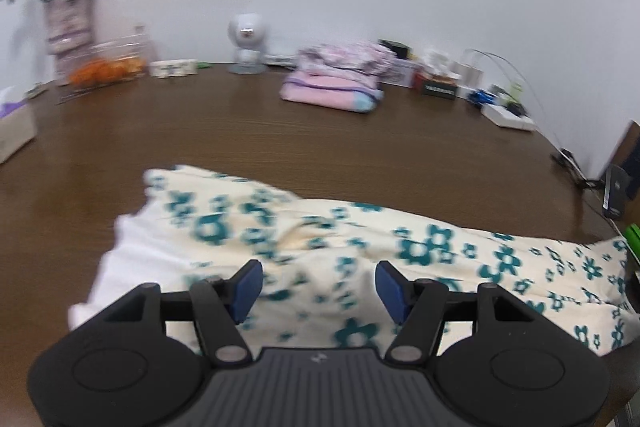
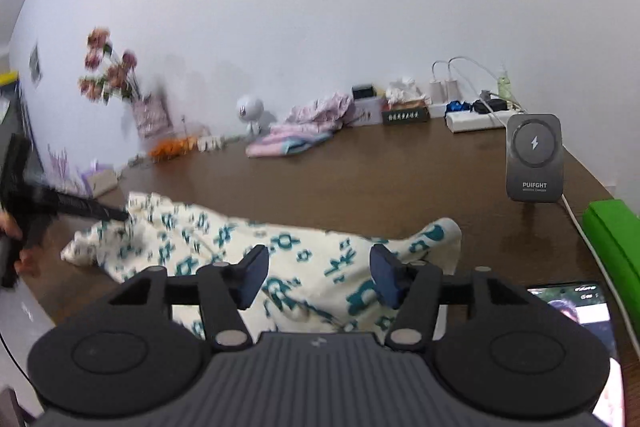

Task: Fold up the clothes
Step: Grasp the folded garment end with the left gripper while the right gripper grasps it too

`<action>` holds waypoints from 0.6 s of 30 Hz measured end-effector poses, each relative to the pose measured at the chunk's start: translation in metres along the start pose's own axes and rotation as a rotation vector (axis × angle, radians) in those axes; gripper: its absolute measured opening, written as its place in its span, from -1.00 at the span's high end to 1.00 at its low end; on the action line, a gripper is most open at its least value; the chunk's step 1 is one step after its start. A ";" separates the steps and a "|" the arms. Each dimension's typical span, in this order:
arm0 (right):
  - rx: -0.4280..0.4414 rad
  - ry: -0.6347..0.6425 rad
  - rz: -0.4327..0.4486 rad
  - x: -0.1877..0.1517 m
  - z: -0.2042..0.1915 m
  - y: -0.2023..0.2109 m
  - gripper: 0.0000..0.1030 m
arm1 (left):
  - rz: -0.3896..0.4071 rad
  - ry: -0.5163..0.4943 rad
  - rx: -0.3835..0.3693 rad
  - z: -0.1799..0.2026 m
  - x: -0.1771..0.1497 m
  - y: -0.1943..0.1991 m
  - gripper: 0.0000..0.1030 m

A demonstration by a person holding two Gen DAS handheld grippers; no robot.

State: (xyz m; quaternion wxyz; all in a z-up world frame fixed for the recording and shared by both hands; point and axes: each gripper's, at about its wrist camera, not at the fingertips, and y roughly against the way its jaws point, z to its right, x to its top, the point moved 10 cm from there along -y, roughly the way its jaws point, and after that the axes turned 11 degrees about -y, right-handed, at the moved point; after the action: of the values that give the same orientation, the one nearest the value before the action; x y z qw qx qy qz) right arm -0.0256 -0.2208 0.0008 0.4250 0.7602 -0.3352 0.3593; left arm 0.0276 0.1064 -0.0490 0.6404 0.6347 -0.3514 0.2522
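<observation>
A cream garment with a teal flower print (image 1: 440, 247) lies crumpled across the near part of the brown table (image 1: 280, 139). My left gripper (image 1: 318, 279) hovers over its middle, open, with only the flat cloth showing between the blue pads. My right gripper (image 2: 318, 267) is also open, above the right end of the same garment (image 2: 200, 235). In the right wrist view the left gripper's black body (image 2: 60, 203), held by a hand, reaches in over the garment's left end. A stack of folded pink clothes (image 1: 332, 87) sits at the back of the table.
A wireless charger stand (image 2: 534, 159), a phone (image 2: 572, 311) and a green object (image 2: 612, 227) stand at the right. A flower vase (image 1: 68, 23), oranges (image 1: 108, 71), a tissue box (image 1: 14, 131), a white round device (image 1: 246, 43) and a power strip (image 2: 476, 121) line the back.
</observation>
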 end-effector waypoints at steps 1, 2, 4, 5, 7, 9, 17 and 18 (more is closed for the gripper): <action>0.000 0.016 -0.018 -0.001 -0.002 -0.003 -0.11 | 0.005 0.025 0.036 -0.010 -0.003 0.009 -0.19; 0.001 0.033 -0.037 -0.001 -0.004 -0.006 -0.11 | 0.012 0.051 0.075 -0.020 -0.005 0.018 -0.19; 0.033 0.110 -0.072 0.002 -0.025 -0.022 -0.12 | 0.024 0.119 0.188 -0.044 -0.016 0.038 -0.19; 0.050 0.150 -0.090 0.004 -0.037 -0.031 -0.22 | 0.011 0.149 0.249 -0.055 -0.024 0.044 -0.19; 0.067 0.244 -0.146 0.007 -0.059 -0.060 -0.29 | -0.043 0.186 0.305 -0.063 -0.041 0.046 -0.19; 0.087 0.316 -0.190 0.019 -0.084 -0.096 -0.28 | -0.097 0.220 0.305 -0.065 -0.058 0.041 -0.19; 0.228 0.438 -0.419 0.025 -0.195 -0.244 -0.13 | -0.070 0.417 0.309 -0.078 -0.070 0.026 -0.11; 0.215 0.449 -0.433 0.020 -0.201 -0.258 -0.09 | -0.064 0.418 0.313 -0.081 -0.068 0.023 0.00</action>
State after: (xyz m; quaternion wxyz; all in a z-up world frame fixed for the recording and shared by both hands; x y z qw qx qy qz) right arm 0.1426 0.0599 -0.0103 0.4721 0.7562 -0.0237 0.4526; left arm -0.0220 0.1969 -0.0824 0.6007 0.6711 -0.1478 0.4086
